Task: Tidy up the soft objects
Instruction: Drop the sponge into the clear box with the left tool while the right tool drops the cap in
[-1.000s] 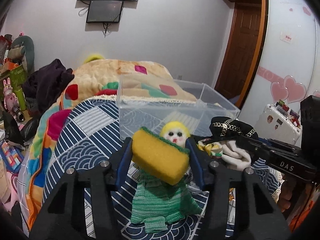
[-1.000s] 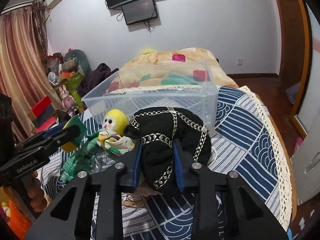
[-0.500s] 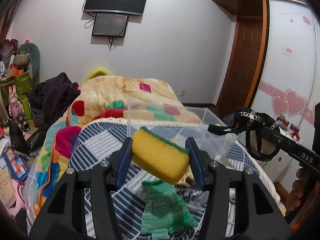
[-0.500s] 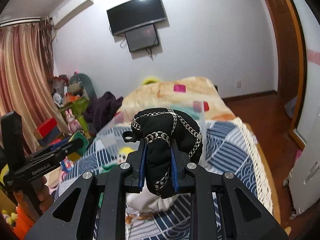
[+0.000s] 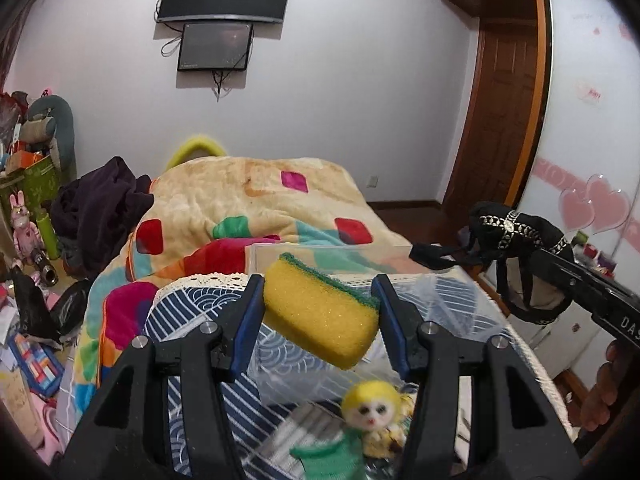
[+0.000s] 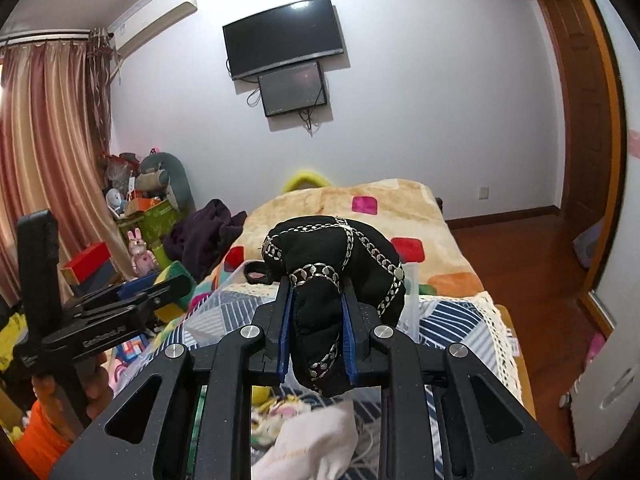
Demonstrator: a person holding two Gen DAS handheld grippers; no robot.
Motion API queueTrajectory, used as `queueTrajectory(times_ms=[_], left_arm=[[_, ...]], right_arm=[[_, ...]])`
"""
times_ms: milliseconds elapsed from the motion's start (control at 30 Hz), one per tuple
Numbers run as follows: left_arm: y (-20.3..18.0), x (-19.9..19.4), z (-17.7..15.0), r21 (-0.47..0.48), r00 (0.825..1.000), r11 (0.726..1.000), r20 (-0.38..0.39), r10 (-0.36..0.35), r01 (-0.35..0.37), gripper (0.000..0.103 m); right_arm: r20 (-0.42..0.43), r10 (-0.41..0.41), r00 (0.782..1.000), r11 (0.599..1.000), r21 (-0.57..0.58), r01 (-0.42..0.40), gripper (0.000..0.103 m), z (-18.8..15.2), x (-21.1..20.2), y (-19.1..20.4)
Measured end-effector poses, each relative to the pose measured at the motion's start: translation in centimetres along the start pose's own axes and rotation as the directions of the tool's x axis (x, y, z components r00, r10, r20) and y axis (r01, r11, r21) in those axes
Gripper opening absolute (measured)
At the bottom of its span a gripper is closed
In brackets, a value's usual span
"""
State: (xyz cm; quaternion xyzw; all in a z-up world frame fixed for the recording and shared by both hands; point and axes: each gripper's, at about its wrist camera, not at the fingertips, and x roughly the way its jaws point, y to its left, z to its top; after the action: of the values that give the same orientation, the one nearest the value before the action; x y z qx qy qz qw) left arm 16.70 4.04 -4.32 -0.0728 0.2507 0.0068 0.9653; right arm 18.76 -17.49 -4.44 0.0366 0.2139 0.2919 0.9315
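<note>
1. Yellow sponge (image 5: 320,314) w/ green scouring side: clamped between pads of left gripper (image 5: 320,312), held in air above clear plastic bin (image 5: 460,304).
2. Black cloth bag (image 6: 332,280) w/ silver chain trim: pinched in nearly closed right gripper (image 6: 316,332), also raised above bin.
3. Bin: sits on striped bed cover (image 5: 192,312); contents cannot be made out.
4. Doll (image 5: 370,404), yellow hair, green knit dress: lies on cover near bed's front edge, outside bin.
5. White cloth (image 6: 308,440): beside doll, below right gripper.
</note>
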Motion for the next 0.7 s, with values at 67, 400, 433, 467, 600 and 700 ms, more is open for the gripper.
queueTrajectory(times_ms=[67,400,433,467,600,700], left_arm=[[0.0,1.4,0.2,0.007,1.0,1.0,-0.027,0.005,-0.005,0.054],[-0.6,7.1,-0.1,0.058,0.985,0.998,-0.169,0.019,-0.009,0.054],[-0.7,7.6,-0.1,0.059,0.982,0.998,-0.19,0.013,-0.001,0.054],[-0.8,8.2,-0.2,0.064,0.977,0.998,-0.213,0.004,0.01,0.054],[-1.3,9.7,-0.6,0.112,0.964,0.994,-0.263,0.024,0.006,0.054],[-1.7,10.6,-0.8,0.131,0.959,0.991,-0.283,0.024,0.014,0.054]], right_arm=[[-0.018,-0.013,1.0,1.0,-0.007,0.013,0.019,0.1,1.1,-0.1],[-0.153,-0.066,0.986,0.997,-0.053,0.059,0.019,-0.3,5.7,-0.4],[-0.168,-0.066,0.984,0.997,-0.054,0.058,0.019,-0.4,6.0,-0.5],[-0.187,-0.063,0.98,0.997,-0.052,0.054,0.019,-0.5,6.4,-0.7],[-0.258,-0.066,0.964,0.997,-0.056,0.054,0.019,-0.9,7.8,-1.0],[-0.309,-0.068,0.949,0.997,-0.062,0.051,0.019,-1.3,8.7,-1.4]])
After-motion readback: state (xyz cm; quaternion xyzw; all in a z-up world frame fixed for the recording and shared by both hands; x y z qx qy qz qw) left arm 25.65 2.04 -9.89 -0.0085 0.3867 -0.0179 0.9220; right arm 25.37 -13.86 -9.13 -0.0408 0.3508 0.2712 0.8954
